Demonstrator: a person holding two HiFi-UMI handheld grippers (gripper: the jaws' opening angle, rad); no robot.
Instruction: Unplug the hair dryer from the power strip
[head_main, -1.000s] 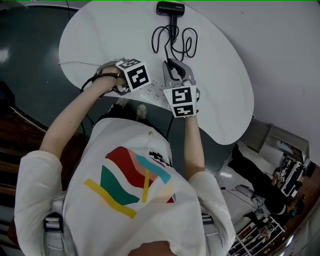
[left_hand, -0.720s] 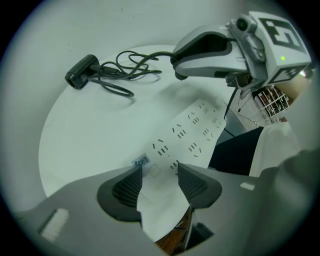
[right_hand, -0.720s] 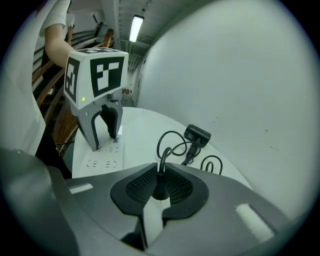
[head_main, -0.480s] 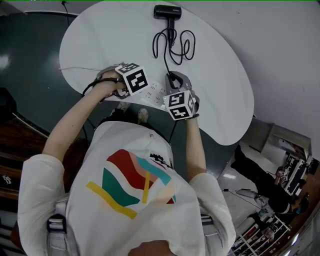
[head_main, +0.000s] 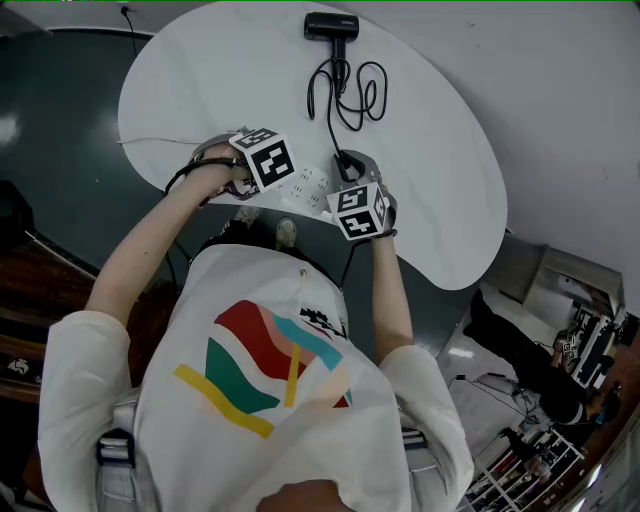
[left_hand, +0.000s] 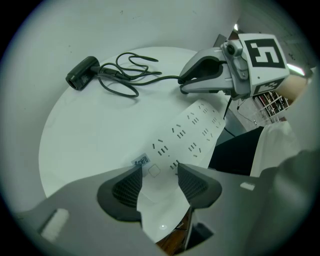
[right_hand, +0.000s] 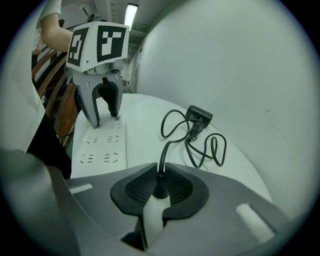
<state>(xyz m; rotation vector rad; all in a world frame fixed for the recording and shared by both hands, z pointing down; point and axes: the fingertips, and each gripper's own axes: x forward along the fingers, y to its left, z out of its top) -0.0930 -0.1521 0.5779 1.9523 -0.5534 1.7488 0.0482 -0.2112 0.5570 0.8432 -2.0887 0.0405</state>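
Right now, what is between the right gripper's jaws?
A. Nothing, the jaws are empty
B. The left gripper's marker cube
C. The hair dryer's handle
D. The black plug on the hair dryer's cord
D. In the right gripper view, the right gripper has its pads closed on the black plug. The cord runs from the plug up to the hair dryer, which lies farther off on the table.

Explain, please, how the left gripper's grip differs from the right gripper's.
The left gripper holds its jaws wide across the end of the white power strip; the right gripper has them nearly together on the black plug. The left gripper points straight down; the right gripper leans in at a slant. Both grip something.
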